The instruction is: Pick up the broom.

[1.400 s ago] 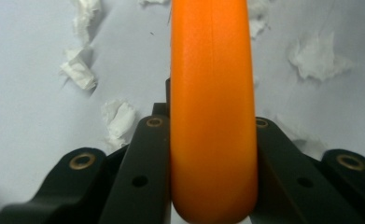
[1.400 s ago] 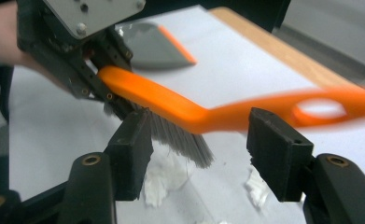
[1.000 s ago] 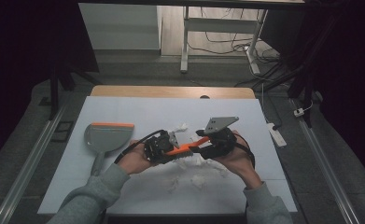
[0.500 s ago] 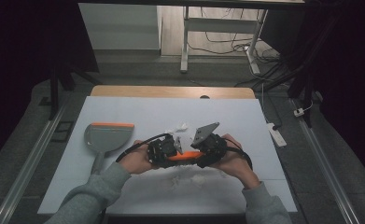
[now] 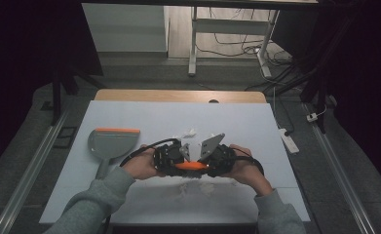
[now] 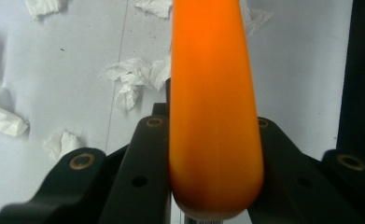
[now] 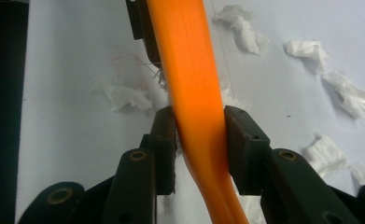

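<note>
A long orange handle (image 5: 193, 166) lies level between my two grippers, low over the white table (image 5: 256, 122). My left gripper (image 5: 180, 163) is shut on its thick rounded end (image 6: 213, 116), which fills the space between the black jaws. My right gripper (image 5: 208, 164) faces it from the right, and its jaws have just been closing. Its pads now press both sides of the handle's thinner part (image 7: 194, 93). Fine bristles and a black piece show at the handle's far end in the right gripper view. Torn white paper scraps (image 5: 194, 185) lie under and around the handle.
A grey dustpan (image 5: 112, 141) with an orange front edge lies at the table's left. More paper scraps (image 5: 188, 132) sit just behind the grippers, with others in the gripper views (image 6: 133, 81) (image 7: 353, 98). Metal rails run along both sides of the table.
The right gripper came down and in towards the left one, and its jaws closed onto the orange handle. The handle went from tilted to level. The left hand stayed put.
</note>
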A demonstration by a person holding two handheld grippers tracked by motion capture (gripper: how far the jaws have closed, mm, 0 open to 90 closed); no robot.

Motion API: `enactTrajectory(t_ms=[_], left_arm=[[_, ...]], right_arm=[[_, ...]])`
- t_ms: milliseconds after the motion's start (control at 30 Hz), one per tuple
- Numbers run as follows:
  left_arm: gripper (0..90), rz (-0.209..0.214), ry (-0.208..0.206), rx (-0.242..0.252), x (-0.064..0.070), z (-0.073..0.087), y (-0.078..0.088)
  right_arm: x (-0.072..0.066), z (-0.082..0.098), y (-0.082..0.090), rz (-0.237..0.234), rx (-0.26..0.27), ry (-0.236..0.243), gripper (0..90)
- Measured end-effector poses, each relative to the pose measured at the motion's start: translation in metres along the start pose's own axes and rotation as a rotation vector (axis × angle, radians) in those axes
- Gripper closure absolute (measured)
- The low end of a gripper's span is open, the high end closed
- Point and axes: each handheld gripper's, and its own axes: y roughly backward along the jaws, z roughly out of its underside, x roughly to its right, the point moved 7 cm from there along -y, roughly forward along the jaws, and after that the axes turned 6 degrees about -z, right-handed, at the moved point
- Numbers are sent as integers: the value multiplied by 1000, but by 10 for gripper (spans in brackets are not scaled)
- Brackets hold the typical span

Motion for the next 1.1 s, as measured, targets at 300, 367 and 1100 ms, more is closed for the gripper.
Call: enactTrajectory(t_ms=[300, 367, 1100], left_arm=[[531, -148, 104, 117, -17, 1, 17], [417, -215, 147, 159, -22, 4, 26], [274, -428, 582, 321, 5, 143, 57]], right_arm=[[5, 0, 7, 26, 43, -34, 708], [8, 1, 11, 47, 61, -42, 708], [41, 25, 47, 187, 179, -275, 707]])
